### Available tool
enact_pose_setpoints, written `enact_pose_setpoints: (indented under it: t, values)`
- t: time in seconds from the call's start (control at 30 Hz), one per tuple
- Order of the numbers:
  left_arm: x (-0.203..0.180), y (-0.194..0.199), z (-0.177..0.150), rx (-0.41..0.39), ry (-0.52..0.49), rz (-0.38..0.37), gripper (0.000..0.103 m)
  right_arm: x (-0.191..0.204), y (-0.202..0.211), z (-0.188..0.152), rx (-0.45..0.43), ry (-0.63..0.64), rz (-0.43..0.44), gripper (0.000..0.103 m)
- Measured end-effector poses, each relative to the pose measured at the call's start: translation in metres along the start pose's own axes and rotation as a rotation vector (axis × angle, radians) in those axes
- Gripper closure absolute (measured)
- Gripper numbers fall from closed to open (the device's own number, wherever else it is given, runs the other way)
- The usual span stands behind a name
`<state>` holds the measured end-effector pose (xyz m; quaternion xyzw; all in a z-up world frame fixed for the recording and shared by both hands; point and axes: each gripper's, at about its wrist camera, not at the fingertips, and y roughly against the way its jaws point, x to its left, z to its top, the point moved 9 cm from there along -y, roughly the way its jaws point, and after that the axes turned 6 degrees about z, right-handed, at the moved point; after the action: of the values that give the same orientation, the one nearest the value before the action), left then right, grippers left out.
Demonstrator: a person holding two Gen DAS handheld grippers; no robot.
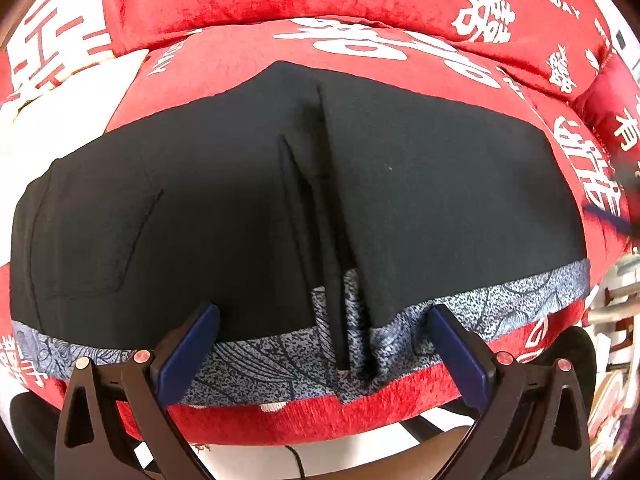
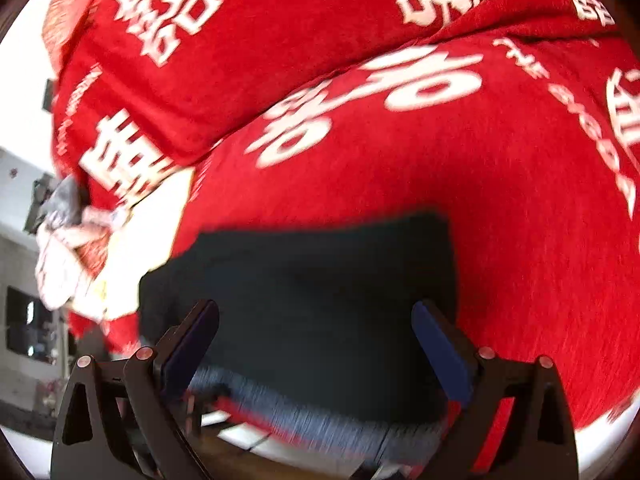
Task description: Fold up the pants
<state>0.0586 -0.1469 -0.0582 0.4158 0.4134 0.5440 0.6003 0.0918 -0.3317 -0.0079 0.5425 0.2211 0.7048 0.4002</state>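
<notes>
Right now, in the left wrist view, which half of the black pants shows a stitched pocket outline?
The half left of the centre pleats: the black pants show a stitched pocket outline there. The right half is plain black, with no stitching visible.

Looking steeply down from each wrist, close over the black pants on the red cover, both sharing them.

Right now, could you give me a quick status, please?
Left gripper and right gripper open, empty. Black pants flat on red cover. Nothing in the way.
</notes>
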Motion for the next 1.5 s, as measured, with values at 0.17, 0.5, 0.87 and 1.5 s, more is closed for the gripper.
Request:
enact_pose_setpoints:
  t: [0.17, 0.5, 0.87, 1.5]
  values:
    - [-0.002, 0.004, -0.001, -0.003, -0.004, 0.016, 0.000, -0.021, -0.007, -0.047, 0.003, -0.098, 0.007, 0.005]
    - [0.014, 0.009, -0.004, -0.013, 0.037, 0.015, 0.000, -0.011, -0.006, -0.047, -0.013, -0.036, -0.138, 0.004]
    - [0.040, 0.028, -0.012, -0.057, 0.094, -0.016, 0.000, 0.028, -0.099, 0.018, 0.058, 0.327, -0.613, 0.000]
    - [0.168, 0.004, -0.033, -0.030, 0.405, 0.059, 0.000, 0.100, -0.150, -0.025, 0.130, 0.348, -0.367, 0.000]
